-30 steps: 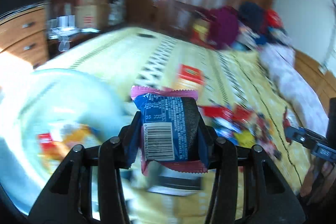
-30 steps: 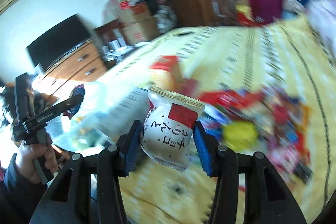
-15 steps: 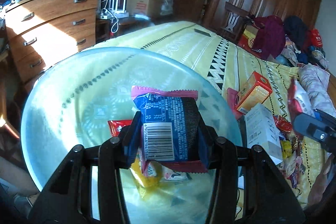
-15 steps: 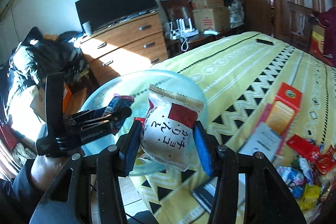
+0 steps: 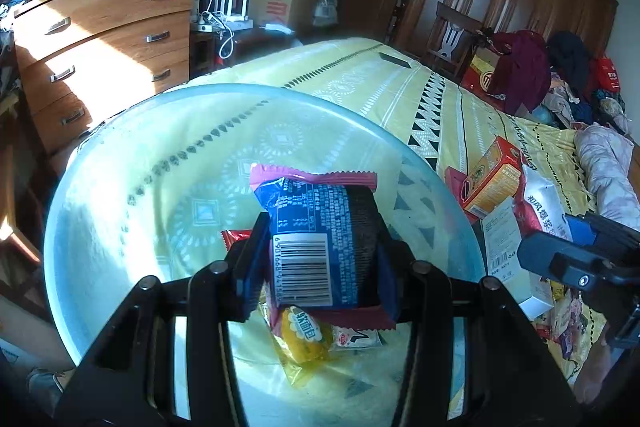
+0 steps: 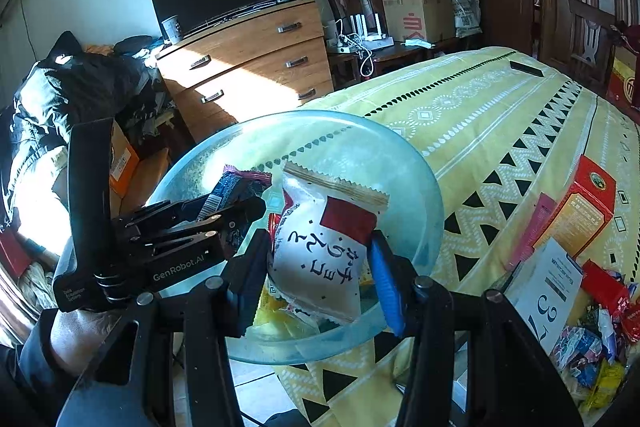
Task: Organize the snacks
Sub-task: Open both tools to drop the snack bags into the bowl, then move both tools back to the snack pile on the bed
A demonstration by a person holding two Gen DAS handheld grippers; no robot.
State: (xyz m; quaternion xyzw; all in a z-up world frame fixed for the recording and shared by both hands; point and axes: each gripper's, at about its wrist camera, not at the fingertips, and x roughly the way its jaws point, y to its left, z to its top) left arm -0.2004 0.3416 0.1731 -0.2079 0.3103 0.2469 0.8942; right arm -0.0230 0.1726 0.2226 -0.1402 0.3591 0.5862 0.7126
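Note:
My left gripper [image 5: 320,259] is shut on a blue snack packet [image 5: 320,223] with pink crimped ends, held above a clear glass bowl [image 5: 132,163] at the bed's corner. A yellow packet [image 5: 306,335] and a white one [image 5: 356,337] lie in the bowl below it. My right gripper [image 6: 320,267] is shut on a white packet with a red patch [image 6: 324,243], also over the glass bowl [image 6: 420,187]. In the right wrist view the left gripper [image 6: 224,215] sits to the left with the blue packet [image 6: 230,189].
An orange box [image 6: 580,215] and a white box [image 6: 548,283] lie on the yellow bedspread right of the bowl, with a heap of loose snacks [image 6: 592,339] beyond. A wooden dresser [image 6: 248,63] stands past the bed's edge. A person's hand [image 6: 76,335] holds the left gripper.
Both grippers swung left from the snack pile to above the glass bowl, each keeping its packet. Little has shifted over the last half second.

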